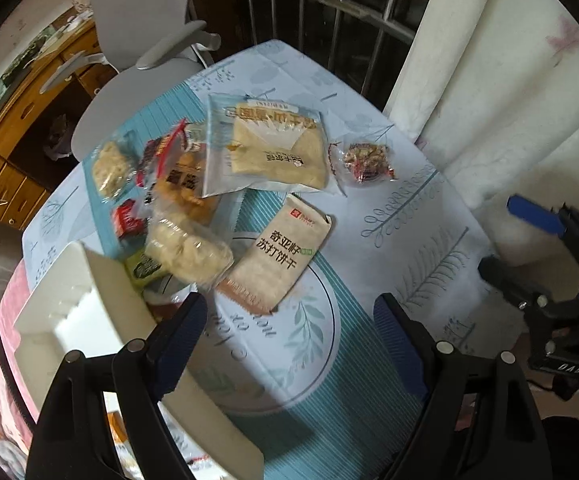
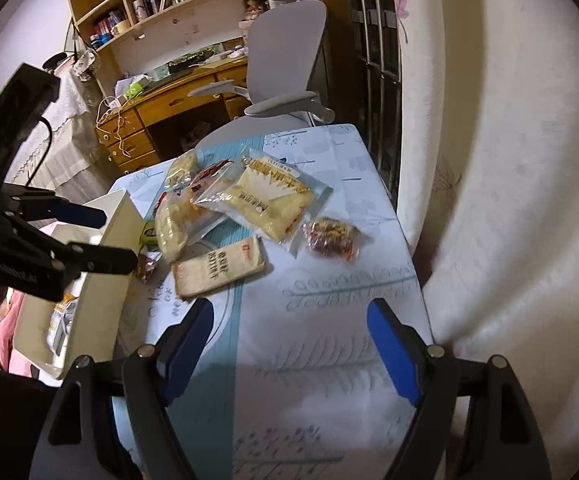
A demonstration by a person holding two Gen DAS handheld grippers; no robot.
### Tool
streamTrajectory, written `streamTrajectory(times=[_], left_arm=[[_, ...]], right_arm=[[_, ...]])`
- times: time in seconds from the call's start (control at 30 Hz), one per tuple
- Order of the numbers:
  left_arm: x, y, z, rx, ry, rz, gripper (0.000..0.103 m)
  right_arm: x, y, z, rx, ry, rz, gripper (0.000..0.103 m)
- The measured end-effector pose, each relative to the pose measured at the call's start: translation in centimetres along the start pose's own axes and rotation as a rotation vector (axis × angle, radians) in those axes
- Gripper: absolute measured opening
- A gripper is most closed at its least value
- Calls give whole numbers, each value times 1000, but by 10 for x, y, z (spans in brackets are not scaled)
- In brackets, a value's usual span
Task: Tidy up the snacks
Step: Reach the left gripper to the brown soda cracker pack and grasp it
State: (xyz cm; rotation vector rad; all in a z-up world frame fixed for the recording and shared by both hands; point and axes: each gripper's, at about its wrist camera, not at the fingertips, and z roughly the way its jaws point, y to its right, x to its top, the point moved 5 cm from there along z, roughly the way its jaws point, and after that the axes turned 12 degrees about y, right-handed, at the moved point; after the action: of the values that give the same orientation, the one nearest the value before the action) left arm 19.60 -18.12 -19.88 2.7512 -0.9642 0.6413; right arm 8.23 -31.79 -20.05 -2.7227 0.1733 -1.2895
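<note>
Lying flat, beige cracker packet bears dark print

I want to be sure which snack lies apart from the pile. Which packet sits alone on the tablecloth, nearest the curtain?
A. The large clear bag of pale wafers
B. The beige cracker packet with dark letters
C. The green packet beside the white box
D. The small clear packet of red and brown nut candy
D: the small clear packet of nut candy lies by itself on the tablecloth, on the curtain side, apart from the pile.
</note>
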Motion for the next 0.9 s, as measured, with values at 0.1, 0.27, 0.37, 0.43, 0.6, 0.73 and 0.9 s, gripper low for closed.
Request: streamTrajectory(times=[0.1,0.27,0.37,0.43,0.6,0.73,0.9], left_arm=[[5,4,21,-1,-6,13,84],[12,6,50,-4,-12,31,84],[15,7,66,3,1,63,84],[15,6,78,21,1,85,84],[11,2,105,35,-14,101,84],[8,-2,120,42,-26,83,83],[7,-6,131,36,-25,85,80]], right_arm=[[2,11,13,5,18,-23,79],[5,24,39,3,31,-90,79],[7,30,52,-7,58,-128,79],[7,33,61,-11,67,-139,79],[2,37,85,-14,88,-159,79],[0,34,105,-9,98,-195,79],[-2,30,127,0,90,-222,79]])
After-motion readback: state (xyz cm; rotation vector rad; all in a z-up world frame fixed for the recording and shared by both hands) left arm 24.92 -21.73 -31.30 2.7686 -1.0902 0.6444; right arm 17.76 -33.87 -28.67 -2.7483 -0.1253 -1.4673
